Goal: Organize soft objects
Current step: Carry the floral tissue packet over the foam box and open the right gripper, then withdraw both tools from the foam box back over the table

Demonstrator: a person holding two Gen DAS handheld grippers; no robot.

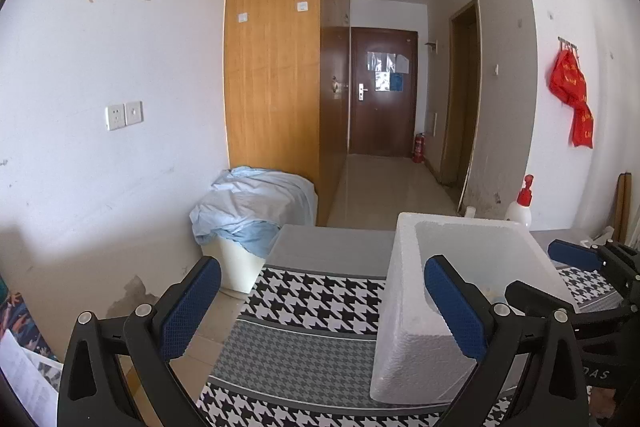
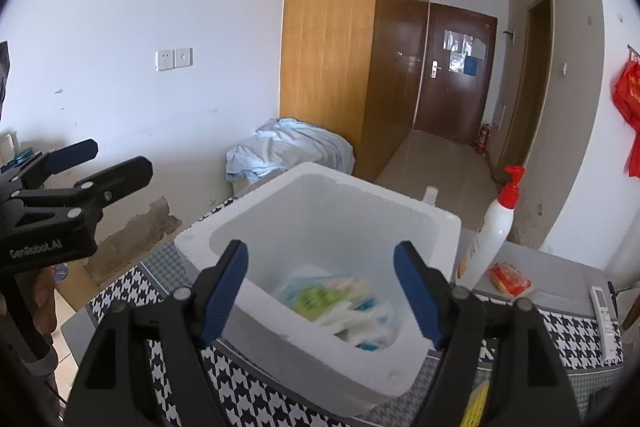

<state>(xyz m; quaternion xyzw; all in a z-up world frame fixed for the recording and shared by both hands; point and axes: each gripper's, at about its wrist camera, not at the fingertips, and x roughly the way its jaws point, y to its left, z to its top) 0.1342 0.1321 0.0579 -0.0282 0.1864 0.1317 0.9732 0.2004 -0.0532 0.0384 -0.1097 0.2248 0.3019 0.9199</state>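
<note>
Flanking foam box (image 2: 320,247): lotion bottle (image 2: 490,239), orange packet (image 2: 510,279), remote (image 2: 604,319) on right.

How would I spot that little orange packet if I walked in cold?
Find the white foam box on the houndstooth-patterned table. Just to its right stands a white pump bottle with a red top. The orange packet lies flat at that bottle's foot, the only orange thing on the grey strip.
</note>
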